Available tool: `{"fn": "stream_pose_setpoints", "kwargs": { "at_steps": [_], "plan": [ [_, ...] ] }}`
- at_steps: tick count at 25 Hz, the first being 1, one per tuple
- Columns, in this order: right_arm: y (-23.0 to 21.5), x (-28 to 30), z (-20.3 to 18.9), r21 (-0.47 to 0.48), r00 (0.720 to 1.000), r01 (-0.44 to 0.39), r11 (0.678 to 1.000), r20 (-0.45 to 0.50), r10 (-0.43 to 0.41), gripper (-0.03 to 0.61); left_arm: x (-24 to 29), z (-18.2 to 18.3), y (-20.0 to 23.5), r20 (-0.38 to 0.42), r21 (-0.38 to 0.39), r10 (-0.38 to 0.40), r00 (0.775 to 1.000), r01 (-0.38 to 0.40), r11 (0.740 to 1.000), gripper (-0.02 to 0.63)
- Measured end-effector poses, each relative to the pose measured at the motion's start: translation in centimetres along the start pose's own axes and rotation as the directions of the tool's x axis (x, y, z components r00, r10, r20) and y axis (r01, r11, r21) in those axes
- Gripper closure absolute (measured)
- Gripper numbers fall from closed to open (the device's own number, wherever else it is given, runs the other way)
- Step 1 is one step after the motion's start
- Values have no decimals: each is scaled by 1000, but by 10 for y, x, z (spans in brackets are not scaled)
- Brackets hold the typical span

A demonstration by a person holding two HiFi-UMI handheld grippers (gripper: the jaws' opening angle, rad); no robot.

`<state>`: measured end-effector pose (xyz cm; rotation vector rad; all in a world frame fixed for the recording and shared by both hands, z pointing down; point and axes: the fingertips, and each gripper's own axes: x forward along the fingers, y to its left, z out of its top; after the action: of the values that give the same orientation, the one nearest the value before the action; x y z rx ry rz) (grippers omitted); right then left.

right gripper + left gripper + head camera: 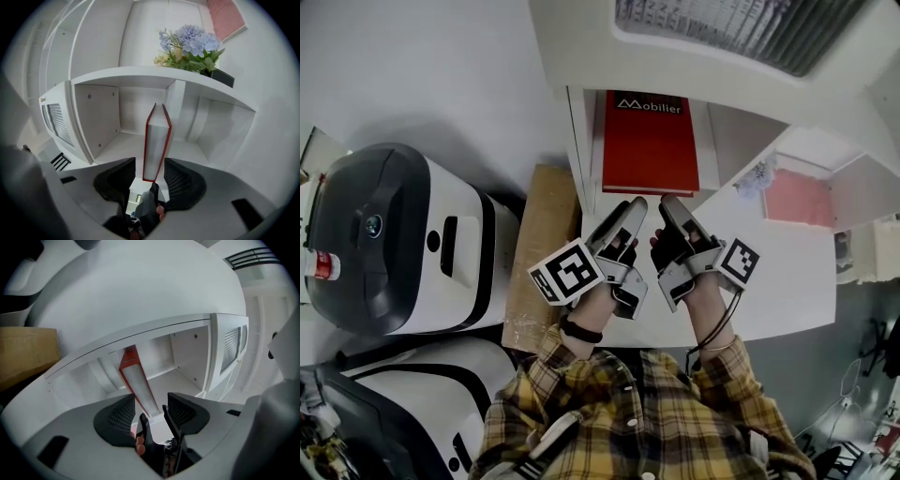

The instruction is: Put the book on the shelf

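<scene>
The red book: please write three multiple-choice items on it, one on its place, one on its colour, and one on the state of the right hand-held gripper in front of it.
1. Where is the book?
A. On the floor
B. In a drawer
C. Standing inside a compartment of the white shelf

2. What colour is its cover?
A. Red
B. Blue
C. Green

3. How does the right hand-held gripper stand?
A. Shut on the book
B. Jaws apart, not pressing the book
C. Shut and empty

Answers:
1. C: both gripper views show it upright on the compartment's floor, between the shelf walls.
2. A: the head view shows a red cover, and the gripper views show red edges.
3. B: the right gripper view shows a gap on each side between the pads and the book's near edge.
</scene>
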<state>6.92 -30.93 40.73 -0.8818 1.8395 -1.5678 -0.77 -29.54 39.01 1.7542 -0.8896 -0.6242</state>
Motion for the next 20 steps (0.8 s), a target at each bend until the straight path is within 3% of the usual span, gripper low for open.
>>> {"fn": "stream_pose_setpoints", "kwargs": {
  "at_steps": [12,16,20],
  "plan": [
    [39,-58,-32,-171,997,-70,983,-52,62,427,-33,-40,-36,-37,41,-50,998,52,998,442],
    [64,-78,-46,-296,992,-115,948,-87,93,437,-48,-58,-52,-72,76,-72,995,77,994,471],
    [83,-100,-57,-420,989,-140,897,-98,109,439,-61,-72,-65,-103,171,-69,992,86,982,517]
  ]
}}
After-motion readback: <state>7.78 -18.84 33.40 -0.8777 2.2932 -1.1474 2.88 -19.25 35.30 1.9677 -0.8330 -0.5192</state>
